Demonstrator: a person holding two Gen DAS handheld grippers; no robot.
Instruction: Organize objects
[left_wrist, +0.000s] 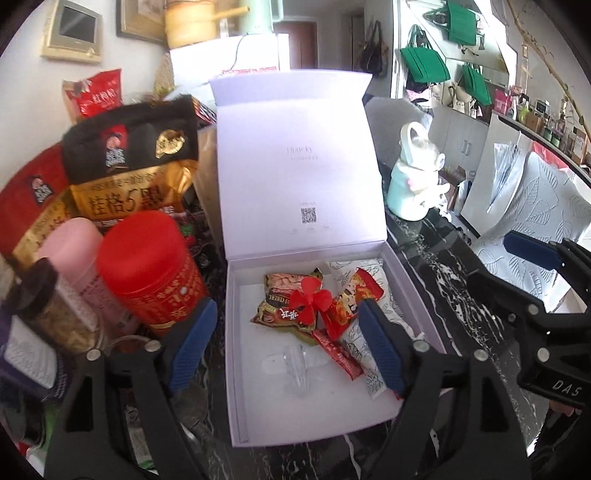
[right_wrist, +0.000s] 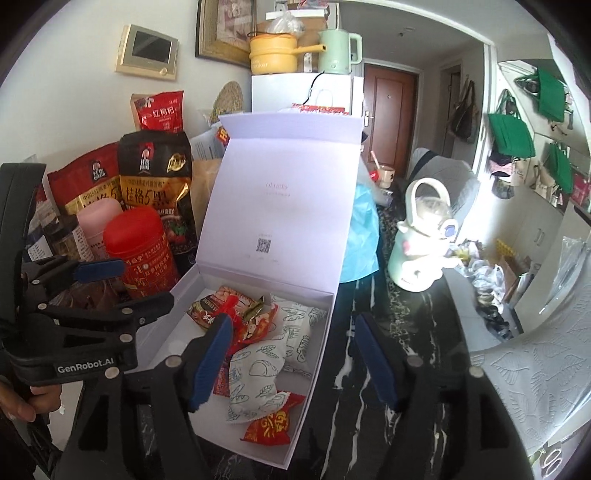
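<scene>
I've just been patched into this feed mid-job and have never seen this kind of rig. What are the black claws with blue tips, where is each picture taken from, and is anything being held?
There is no robot arm: a person holds a two-finger clamp in each hand, each carrying a wide-angle camera looking along its fingers. One picture comes from the left gripper, the other from the right gripper; each also sees the other at its edge. On the dark marble table stands an open white box, lid up, holding snack packets. Beside it are a red tin, oat bags and a pale kettle. Both grippers stand open above the box, holding nothing.
</scene>
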